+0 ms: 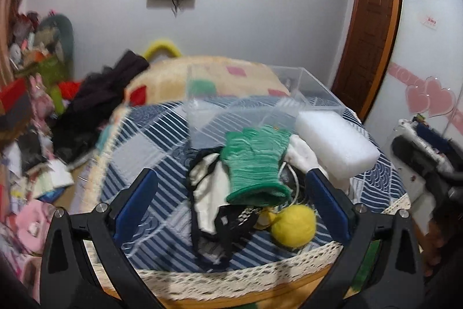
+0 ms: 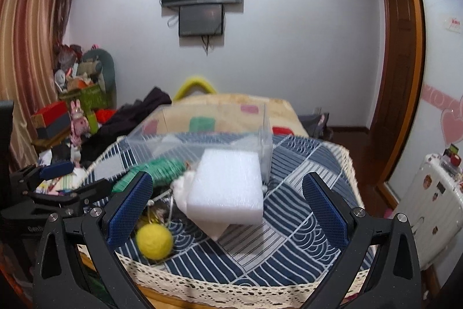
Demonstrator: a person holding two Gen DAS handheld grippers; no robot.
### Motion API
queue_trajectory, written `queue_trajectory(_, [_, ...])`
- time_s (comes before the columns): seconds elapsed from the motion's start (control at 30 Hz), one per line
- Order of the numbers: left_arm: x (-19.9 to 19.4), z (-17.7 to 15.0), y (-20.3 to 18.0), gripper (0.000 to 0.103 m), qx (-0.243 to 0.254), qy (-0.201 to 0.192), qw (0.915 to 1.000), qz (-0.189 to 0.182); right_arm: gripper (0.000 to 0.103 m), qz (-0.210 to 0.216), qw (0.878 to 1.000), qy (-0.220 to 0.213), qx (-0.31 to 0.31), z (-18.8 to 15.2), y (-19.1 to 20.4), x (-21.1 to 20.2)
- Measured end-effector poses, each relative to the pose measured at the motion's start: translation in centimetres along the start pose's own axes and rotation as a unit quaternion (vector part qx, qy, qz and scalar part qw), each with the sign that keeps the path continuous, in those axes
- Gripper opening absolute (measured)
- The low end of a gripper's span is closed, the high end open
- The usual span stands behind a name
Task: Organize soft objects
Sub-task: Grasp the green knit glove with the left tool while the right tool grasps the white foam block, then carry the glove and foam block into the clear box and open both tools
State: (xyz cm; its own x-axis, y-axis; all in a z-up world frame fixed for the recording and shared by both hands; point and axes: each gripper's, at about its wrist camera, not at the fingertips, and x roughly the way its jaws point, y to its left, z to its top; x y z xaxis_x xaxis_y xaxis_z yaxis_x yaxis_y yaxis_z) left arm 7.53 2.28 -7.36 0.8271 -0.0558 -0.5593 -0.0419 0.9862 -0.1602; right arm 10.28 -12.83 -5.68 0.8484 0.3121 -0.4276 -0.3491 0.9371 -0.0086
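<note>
A pile of soft things lies on a table with a blue patterned cloth. A green knit glove lies on top of black-and-white fabric. A yellow felt ball sits at the near edge; it also shows in the right wrist view. A white foam block lies to the right, central in the right wrist view. A clear plastic box stands behind the pile. My left gripper is open above the pile. My right gripper is open in front of the foam block.
The cloth has a lace hem at the near table edge. A bed with a beige blanket lies behind. Dark clothes and clutter sit at the left. A white suitcase stands at the right.
</note>
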Motion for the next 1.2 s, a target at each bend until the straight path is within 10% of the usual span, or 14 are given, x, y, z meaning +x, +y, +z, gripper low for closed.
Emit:
queue_trajectory(0.33, [5.2, 1.0, -1.3, 0.103, 0.029, 0.018, 0.9994, -0.002, 0.103, 0.032, 0.996, 0.075, 0.034, -0.9, -1.2, 4.3])
queue_trajectory(0.87, [6.2, -0.3, -2.0, 0.025, 0.052, 0.029, 0.9970, -0.051, 0.080, 0.016, 0.998, 0.057, -0.004, -1.4, -0.7, 4.4])
queue_trajectory(1.2, [2.5, -0.2, -1.2, 0.023, 0.041, 0.001, 0.9980, -0.049, 0.080, 0.030, 0.999, 0.041, -0.011, -0.5, -0.2, 3.0])
